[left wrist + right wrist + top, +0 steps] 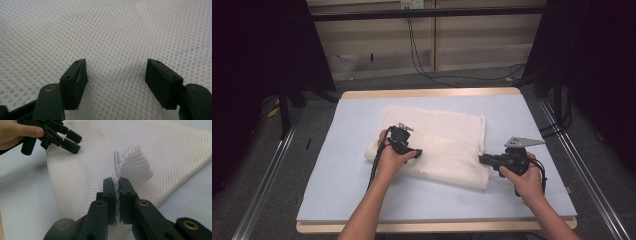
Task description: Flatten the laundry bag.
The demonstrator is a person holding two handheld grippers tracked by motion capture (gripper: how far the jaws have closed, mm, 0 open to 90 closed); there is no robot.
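A white mesh bag lies folded on the pale blue table mat. My left gripper hovers over the bag's left part; in the left gripper view it stands open just above the mesh, nothing between its fingers. My right gripper is at the bag's right edge. In the right gripper view it is shut on a pinched fold of the mesh bag, lifted slightly off the mat. The left gripper shows at the upper left there, held by a hand.
The mat covers a wooden table. Metal rails run along both sides of the table, and cables lie on the floor behind it. Dark curtains stand at the far left and right.
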